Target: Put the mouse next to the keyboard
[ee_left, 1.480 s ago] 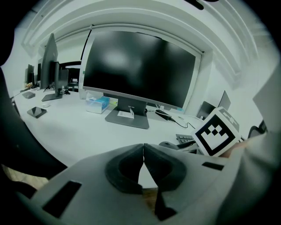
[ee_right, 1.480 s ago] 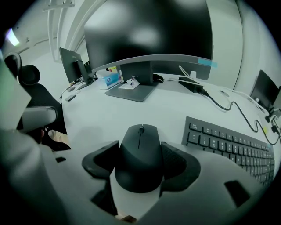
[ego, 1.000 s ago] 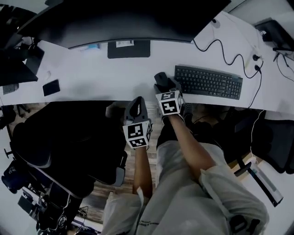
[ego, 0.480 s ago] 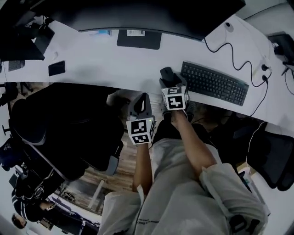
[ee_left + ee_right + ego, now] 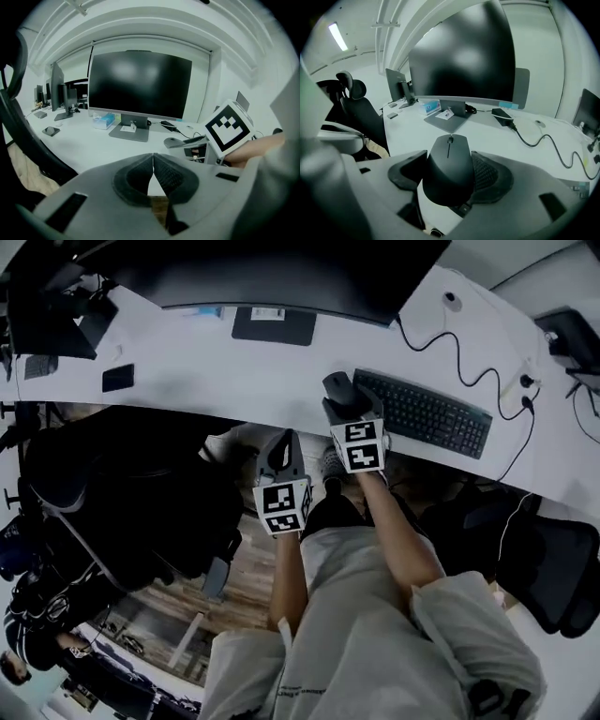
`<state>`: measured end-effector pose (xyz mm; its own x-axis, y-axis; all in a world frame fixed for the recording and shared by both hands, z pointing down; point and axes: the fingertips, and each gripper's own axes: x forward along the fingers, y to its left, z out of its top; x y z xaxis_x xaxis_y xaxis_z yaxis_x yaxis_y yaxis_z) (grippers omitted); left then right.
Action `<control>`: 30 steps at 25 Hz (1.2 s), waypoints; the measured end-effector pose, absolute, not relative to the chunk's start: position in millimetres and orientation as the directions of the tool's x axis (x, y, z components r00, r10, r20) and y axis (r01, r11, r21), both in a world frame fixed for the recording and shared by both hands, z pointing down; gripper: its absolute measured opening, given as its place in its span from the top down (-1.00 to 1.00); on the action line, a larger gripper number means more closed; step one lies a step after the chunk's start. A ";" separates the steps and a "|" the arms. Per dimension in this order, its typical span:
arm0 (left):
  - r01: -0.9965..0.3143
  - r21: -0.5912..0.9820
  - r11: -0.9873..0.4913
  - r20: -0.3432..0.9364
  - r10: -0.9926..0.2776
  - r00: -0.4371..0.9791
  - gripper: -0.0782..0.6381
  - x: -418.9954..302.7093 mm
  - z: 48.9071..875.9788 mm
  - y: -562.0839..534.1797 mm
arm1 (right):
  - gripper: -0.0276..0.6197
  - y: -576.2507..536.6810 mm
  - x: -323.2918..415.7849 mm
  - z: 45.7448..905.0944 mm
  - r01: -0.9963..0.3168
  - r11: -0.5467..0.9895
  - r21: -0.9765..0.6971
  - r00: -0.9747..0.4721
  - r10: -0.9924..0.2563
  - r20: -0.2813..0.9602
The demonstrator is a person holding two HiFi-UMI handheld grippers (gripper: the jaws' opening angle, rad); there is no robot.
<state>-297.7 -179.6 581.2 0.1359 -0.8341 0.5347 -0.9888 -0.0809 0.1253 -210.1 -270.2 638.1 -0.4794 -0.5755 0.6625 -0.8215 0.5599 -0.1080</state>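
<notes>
A black mouse point(image 5: 451, 166) sits between the two pads of my right gripper point(image 5: 450, 176), which is shut on it and holds it above the white desk point(image 5: 497, 136). In the head view the mouse point(image 5: 338, 388) shows just ahead of the right gripper point(image 5: 345, 401), close to the left end of the black keyboard point(image 5: 422, 412). My left gripper point(image 5: 153, 176) is shut with nothing in it; its pads meet. In the head view the left gripper point(image 5: 278, 454) hangs short of the desk's near edge, left of the right one.
A large dark monitor point(image 5: 272, 273) on a flat stand point(image 5: 274, 325) fills the back of the desk point(image 5: 187, 367). A black cable point(image 5: 464, 352) runs behind the keyboard. A phone point(image 5: 117, 378) lies at the left. Black office chairs point(image 5: 141, 493) stand at the left and the right.
My right gripper has lifted the mouse off the desk and carried it a little toward the keyboard. The left gripper has risen slightly. The head view has swung.
</notes>
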 end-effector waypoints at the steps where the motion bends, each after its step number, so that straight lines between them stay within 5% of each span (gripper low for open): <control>1: -0.989 0.127 -0.082 0.529 -0.837 0.137 0.72 -291.6 579.1 -179.3 | -0.01 -268.8 -202.3 634.9 -0.824 0.556 -0.111 -0.481 -0.582 0.656; 30: -0.859 0.065 -0.508 0.436 -0.760 0.482 0.72 -43.1 521.7 -196.7 | -0.02 -226.3 48.2 576.1 -0.953 0.264 -0.150 -0.303 -0.784 0.541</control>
<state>-43.1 -196.7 521.7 0.4821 -0.7602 0.4355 -0.8591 -0.5077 0.0648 48.2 -226.3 576.1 -0.3028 -0.7844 0.5414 -0.9527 0.2643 -0.1500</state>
